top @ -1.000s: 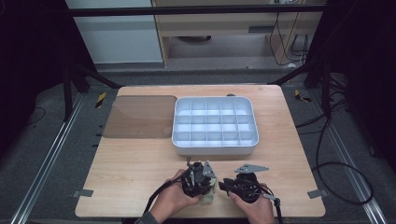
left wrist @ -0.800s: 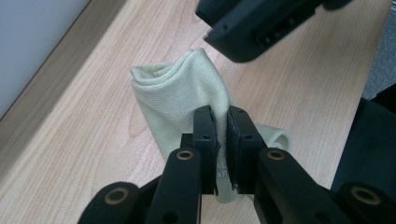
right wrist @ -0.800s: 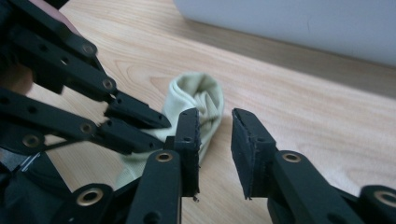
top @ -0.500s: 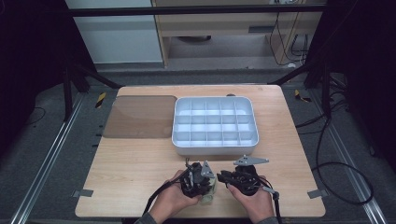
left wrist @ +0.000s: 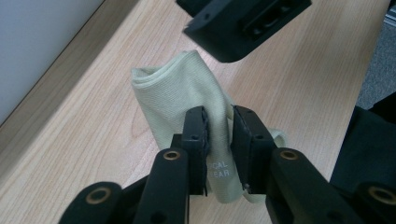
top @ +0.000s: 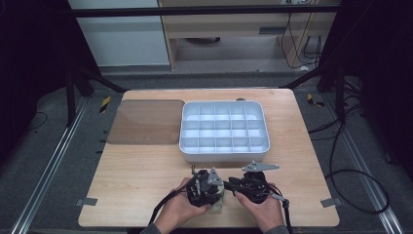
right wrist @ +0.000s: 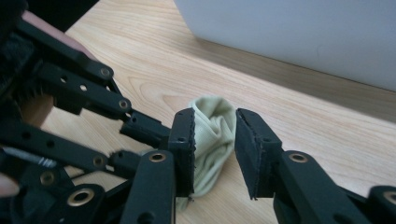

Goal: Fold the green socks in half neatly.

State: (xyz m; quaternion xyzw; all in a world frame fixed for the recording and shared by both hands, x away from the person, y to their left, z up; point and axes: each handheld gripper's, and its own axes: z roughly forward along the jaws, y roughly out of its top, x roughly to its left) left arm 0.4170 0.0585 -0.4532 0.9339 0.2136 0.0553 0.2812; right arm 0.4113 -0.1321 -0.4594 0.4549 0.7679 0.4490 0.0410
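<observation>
A pale yellow-green sock (left wrist: 173,88) lies bunched near the table's front edge, under the two hands (top: 217,204). My left gripper (left wrist: 218,135) has it between its pads, which still touch the fabric on both sides; these jaws have just been opening a little. My right gripper (right wrist: 215,140) faces the same sock (right wrist: 212,126) from the other side. Its jaws have just been opening: the fabric rests against one pad and a gap shows at the other. In the high view the left gripper (top: 204,187) and right gripper (top: 243,187) meet tip to tip.
A white compartment tray (top: 221,157) stands just beyond the grippers at mid-table. A brown translucent lid (top: 146,122) lies flat to its left. Bare wood runs along the front edge on both sides of the hands.
The right gripper has shifted slightly toward the tray, its grey top plate now a bit farther from the person. The left hand has stayed put.
</observation>
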